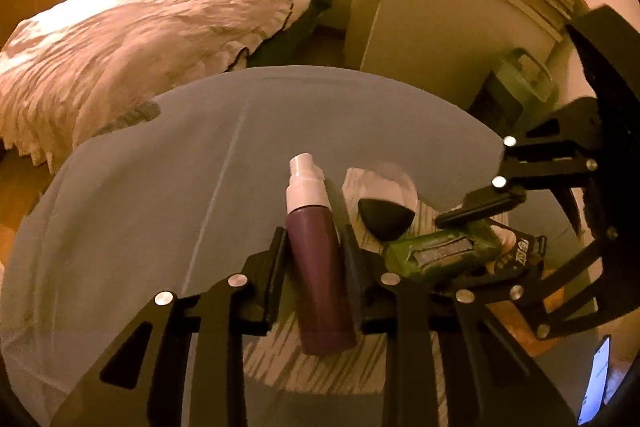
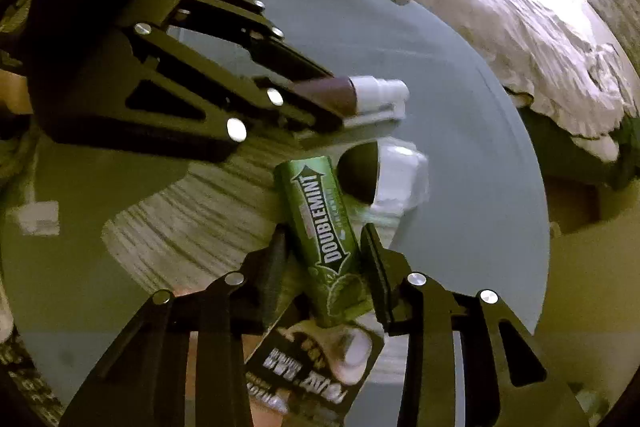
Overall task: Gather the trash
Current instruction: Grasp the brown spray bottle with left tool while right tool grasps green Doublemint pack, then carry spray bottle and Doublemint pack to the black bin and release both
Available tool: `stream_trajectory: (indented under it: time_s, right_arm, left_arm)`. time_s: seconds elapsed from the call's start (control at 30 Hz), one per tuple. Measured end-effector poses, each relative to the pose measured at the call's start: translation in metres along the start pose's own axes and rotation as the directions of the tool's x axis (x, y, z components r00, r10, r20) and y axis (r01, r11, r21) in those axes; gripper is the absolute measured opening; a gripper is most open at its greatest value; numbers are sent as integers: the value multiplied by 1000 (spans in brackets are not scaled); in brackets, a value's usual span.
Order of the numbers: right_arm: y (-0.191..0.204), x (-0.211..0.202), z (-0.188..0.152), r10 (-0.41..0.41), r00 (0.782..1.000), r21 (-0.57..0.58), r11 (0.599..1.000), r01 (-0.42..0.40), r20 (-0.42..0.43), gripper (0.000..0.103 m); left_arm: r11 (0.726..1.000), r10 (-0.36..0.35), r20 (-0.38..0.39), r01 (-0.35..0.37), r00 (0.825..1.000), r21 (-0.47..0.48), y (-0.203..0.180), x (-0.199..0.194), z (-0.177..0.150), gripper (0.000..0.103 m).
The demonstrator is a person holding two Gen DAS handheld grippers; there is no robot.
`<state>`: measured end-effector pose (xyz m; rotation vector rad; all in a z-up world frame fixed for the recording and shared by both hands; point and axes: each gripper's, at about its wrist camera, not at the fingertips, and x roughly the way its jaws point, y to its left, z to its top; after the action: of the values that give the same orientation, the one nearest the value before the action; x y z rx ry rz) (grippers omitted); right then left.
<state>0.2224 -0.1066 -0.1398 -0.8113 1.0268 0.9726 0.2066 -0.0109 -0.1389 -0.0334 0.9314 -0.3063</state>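
On glass table [image 1: 140, 187]: left gripper [image 1: 314, 239] clenched around bottle [image 1: 316, 259], stiff, likely slick, best held mid-body; right gripper [image 2: 326, 251] clamped on gum pack [image 2: 324, 227], light, crushable.

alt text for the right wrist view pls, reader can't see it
The right tongs straddle a green Doublemint gum pack on a round glass table, above a black wrapper. To the left, the left tongs close on a maroon spray bottle; a rumpled bed lies behind.
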Motion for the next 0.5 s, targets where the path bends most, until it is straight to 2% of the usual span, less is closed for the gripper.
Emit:
stream_trajectory:
  time_s: [0.13, 0.37, 0.43, 0.5]
  right_arm:
    - [-3, -5, -12, 45, 999, 94, 994, -48, 24, 36]
    - [0, 2, -2, 70, 996, 171, 982, -77, 49, 37]
    - [2, 2, 0, 61, 997, 210, 975, -68, 40, 35]
    - [6, -3, -2, 93, 994, 231, 967, -104, 60, 33]
  left_arm:
    - [999, -12, 6, 12, 1000, -53, 6, -14, -17, 26]
    - [993, 8, 7, -7, 1000, -121, 10, -45, -55, 25]
    - [989, 9, 21, -6, 1000, -149, 14, -56, -66, 25]
    - [984, 0, 41, 7, 999, -177, 17, -66, -74, 25]
